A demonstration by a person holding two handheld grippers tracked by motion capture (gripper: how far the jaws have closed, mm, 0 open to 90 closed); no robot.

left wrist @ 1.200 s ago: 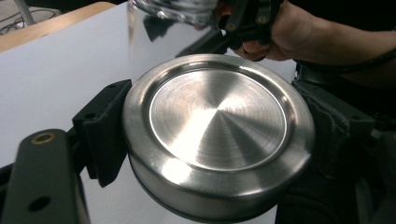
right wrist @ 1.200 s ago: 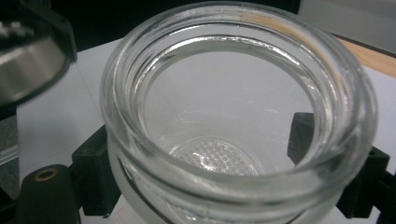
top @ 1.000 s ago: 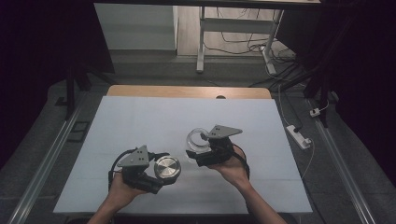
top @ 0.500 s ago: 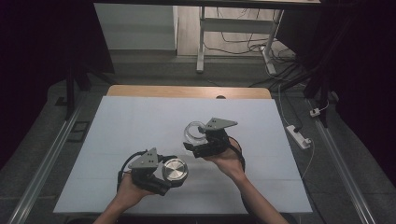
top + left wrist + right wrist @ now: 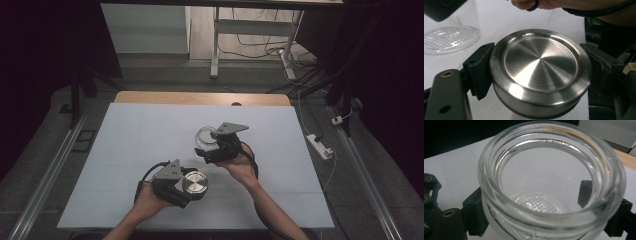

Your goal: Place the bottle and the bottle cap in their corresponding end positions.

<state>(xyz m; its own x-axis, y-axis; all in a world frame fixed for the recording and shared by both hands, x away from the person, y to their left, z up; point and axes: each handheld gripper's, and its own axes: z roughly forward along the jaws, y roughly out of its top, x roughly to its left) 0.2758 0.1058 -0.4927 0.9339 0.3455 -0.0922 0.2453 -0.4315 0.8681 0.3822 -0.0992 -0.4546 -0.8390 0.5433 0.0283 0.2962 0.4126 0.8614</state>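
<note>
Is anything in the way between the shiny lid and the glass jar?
Nothing visible. The metal lid sits clamped in the left gripper, the glass jar in the right gripper, and just bare white table lies between them.

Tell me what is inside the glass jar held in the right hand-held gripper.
The glass jar looks empty: through its open mouth, its dimpled base and the white table behind show. The thick rim hides part of the inner wall.
</note>
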